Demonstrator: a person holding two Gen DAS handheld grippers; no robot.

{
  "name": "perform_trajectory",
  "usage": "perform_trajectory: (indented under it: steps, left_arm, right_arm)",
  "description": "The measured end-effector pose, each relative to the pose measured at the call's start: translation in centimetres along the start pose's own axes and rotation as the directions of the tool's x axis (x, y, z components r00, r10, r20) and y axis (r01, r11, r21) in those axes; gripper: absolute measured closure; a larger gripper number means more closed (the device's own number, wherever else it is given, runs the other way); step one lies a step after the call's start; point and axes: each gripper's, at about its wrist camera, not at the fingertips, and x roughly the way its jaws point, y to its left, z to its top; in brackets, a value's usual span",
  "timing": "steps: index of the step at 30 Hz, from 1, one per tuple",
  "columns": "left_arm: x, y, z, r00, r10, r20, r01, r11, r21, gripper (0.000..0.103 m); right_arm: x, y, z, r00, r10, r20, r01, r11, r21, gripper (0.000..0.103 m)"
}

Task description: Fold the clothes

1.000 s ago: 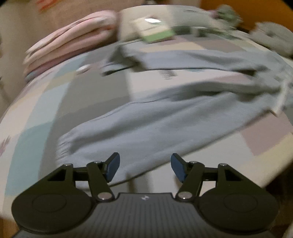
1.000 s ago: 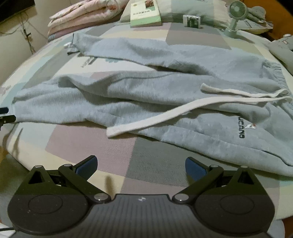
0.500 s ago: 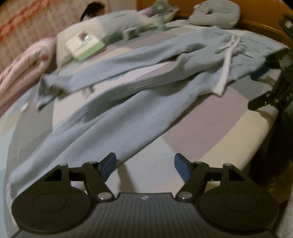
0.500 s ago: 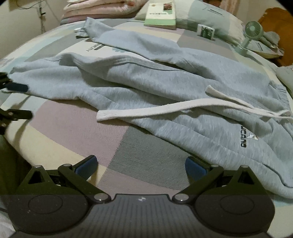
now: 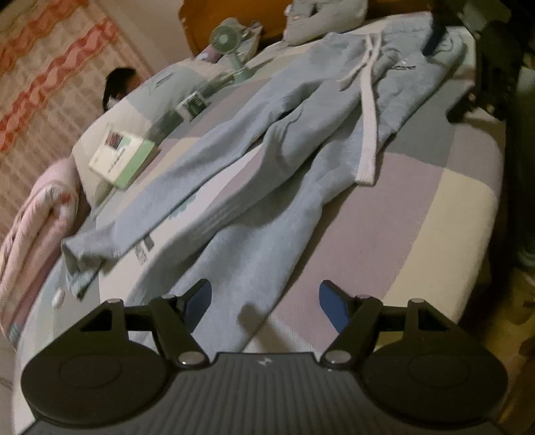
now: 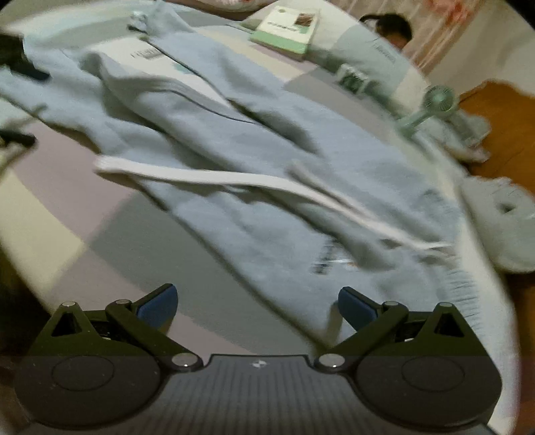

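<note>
Light blue sweatpants (image 5: pixel 274 174) lie spread across a patchwork bed cover (image 5: pixel 428 200), legs apart, with a white drawstring (image 5: pixel 366 110) trailing over the nearer leg. My left gripper (image 5: pixel 264 299) hovers open just above the cuff end of the nearer leg, holding nothing. In the right wrist view the same sweatpants (image 6: pixel 254 174) fill the middle, the drawstring (image 6: pixel 234 177) across them. My right gripper (image 6: pixel 257 308) is open over the waist-side edge of the fabric, empty. The left gripper's fingertips (image 6: pixel 20 139) show dark at the far left edge.
A green book (image 5: pixel 123 157), a small box (image 5: pixel 192 107) and a hand-held fan (image 5: pixel 230 43) sit near the pillow. Folded pink bedding (image 5: pixel 36 227) lies at the left. A grey cushion (image 6: pixel 501 221) rests by the wooden headboard (image 6: pixel 501 134). A person's head (image 6: pixel 389 28) shows behind the pillow.
Both cameras have swung: the left one turned to look along the pant legs toward the waist, and the right one shifted closer over the waist area. Both grippers stayed open.
</note>
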Motion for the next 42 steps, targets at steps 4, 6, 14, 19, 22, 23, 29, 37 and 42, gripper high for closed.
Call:
perform_trajectory:
  steps: [4, 6, 14, 19, 22, 23, 29, 37, 42]
  left_arm:
    - [0.9, -1.1, 1.6, 1.000, 0.007, 0.021, -0.008, 0.998, 0.065, 0.031]
    - [1.6, -1.8, 2.7, 0.999, 0.010, 0.033, -0.013, 0.995, 0.096, 0.032]
    - [4.4, -3.8, 6.1, 0.997, 0.031, 0.072, -0.042, 0.987, 0.154, 0.040]
    - [4.0, -3.0, 4.6, 0.995, 0.063, 0.074, -0.076, 0.980, 0.183, 0.039]
    - [4.0, -2.4, 3.2, 0.991, 0.126, 0.048, -0.134, 0.971, 0.199, 0.041]
    - [4.2, -2.4, 3.1, 0.990, 0.138, 0.039, -0.143, 0.970, 0.196, 0.044]
    - [5.1, -3.7, 4.1, 0.988, 0.147, 0.042, -0.152, 0.970, 0.191, 0.074]
    - [4.9, -4.4, 3.5, 0.988, 0.155, 0.026, -0.157, 0.975, 0.155, 0.095]
    - [4.8, -3.8, 3.9, 0.994, 0.110, 0.005, -0.110, 0.984, 0.138, 0.102]
  right_arm:
    - [0.3, 0.7, 0.3, 0.997, -0.072, 0.021, 0.074, 0.992, -0.103, 0.000]
    - [0.5, 1.4, 0.8, 0.994, -0.106, 0.041, 0.111, 0.979, -0.170, 0.000]
    - [2.2, 4.2, 2.9, 0.974, -0.180, 0.140, 0.219, 0.905, -0.365, 0.000]
    - [2.3, 2.8, 1.6, 0.962, -0.245, 0.123, 0.274, 0.850, -0.451, 0.000]
    - [2.8, 1.7, 0.5, 0.948, -0.300, 0.105, 0.314, 0.830, -0.461, 0.000]
    - [2.9, 1.5, 0.5, 0.946, -0.306, 0.103, 0.319, 0.832, -0.454, 0.000]
    - [4.0, 4.5, 2.1, 0.945, -0.291, 0.151, 0.327, 0.806, -0.493, 0.034]
    - [3.8, 4.3, 1.1, 0.946, -0.283, 0.157, 0.324, 0.843, -0.430, 0.051]
    - [2.6, 4.2, 0.9, 0.948, -0.267, 0.172, 0.316, 0.851, -0.421, 0.083]
